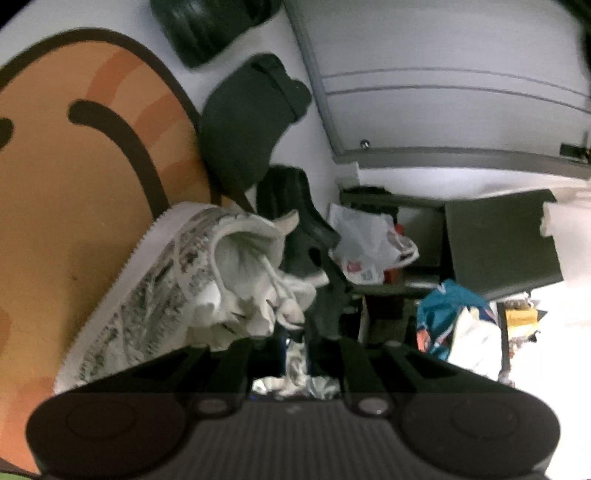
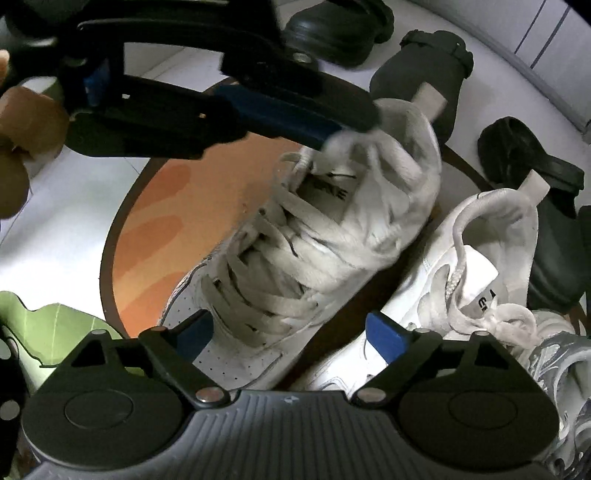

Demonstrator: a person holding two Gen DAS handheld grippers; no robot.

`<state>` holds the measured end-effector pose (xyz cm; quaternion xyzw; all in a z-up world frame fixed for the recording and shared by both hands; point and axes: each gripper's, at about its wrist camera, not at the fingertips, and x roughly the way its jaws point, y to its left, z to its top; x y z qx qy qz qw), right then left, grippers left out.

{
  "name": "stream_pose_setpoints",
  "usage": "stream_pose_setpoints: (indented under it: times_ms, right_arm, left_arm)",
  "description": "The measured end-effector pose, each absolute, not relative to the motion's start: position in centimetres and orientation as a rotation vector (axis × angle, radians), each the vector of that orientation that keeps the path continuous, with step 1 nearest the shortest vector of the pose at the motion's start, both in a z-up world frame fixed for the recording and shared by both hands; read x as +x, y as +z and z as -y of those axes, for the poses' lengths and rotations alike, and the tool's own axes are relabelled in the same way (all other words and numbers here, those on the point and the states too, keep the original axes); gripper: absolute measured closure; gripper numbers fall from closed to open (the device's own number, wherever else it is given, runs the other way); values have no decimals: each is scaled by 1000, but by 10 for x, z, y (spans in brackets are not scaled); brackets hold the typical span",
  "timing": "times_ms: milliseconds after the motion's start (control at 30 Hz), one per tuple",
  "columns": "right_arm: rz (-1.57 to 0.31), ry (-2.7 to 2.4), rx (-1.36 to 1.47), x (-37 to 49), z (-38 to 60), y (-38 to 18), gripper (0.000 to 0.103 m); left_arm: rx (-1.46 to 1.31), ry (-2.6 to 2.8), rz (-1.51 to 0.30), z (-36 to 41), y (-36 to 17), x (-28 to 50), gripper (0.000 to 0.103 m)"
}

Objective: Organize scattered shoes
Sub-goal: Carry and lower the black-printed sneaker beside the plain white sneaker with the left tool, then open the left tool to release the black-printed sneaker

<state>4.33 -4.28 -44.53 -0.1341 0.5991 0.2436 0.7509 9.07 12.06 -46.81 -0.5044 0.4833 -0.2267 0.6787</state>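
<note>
A grey-white laced sneaker [image 2: 295, 251] lies tilted over the round orange rug [image 2: 155, 229]. My left gripper [image 2: 340, 133], coming in from the upper left, is shut on the laces at its tongue. The left wrist view shows the same sneaker [image 1: 177, 288] hanging to the left, with lace fabric pinched in my left gripper [image 1: 295, 365]. My right gripper [image 2: 291, 334] points down over the sneaker's toe, open, with one blue pad on each side of it. A second white sneaker [image 2: 461, 266] lies just to the right.
Black shoes [image 2: 424, 74] [image 2: 332, 29] [image 2: 528, 162] lie on the white floor beyond the rug. A silver sneaker [image 2: 565, 362] is at the right edge, a green mat [image 2: 55, 328] at the lower left. A white cabinet [image 1: 443, 92], plastic bags [image 1: 369, 243] and a dark box [image 1: 498, 240] crowd the far side.
</note>
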Motion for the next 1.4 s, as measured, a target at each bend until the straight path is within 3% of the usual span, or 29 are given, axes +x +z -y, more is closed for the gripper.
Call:
stream_pose_setpoints:
  times_ms: [133, 200, 233, 333, 433, 833, 967, 1400]
  right_arm:
    - [-1317, 522, -298, 40, 43, -445, 11]
    - [-1319, 528, -323, 37, 42, -444, 11]
    - [-1319, 529, -327, 35, 42, -444, 11]
    - [-1328, 531, -302, 32, 43, -440, 11]
    - [-1337, 520, -263, 33, 50, -429, 11]
    - [-1292, 424, -199, 35, 91, -383, 11]
    - [-1245, 390, -158, 48, 120, -353, 11]
    - [-1176, 263, -156, 58, 216, -303, 11]
  left_arm:
    - [-1121, -476, -1090, -126, -470, 90, 94]
    - [-1117, -438, -1096, -130, -472, 91, 84]
    - [-1136, -422, -1104, -134, -475, 91, 72]
    - [-1159, -407, -1087, -146, -474, 92, 67]
    - [-1169, -374, -1043, -166, -466, 91, 49]
    - [-1102, -415, -1095, -151, -463, 90, 49]
    - [-1097, -464, -1091, -148, -459, 86, 43]
    - [-1053, -435, -1077, -152, -455, 82, 39]
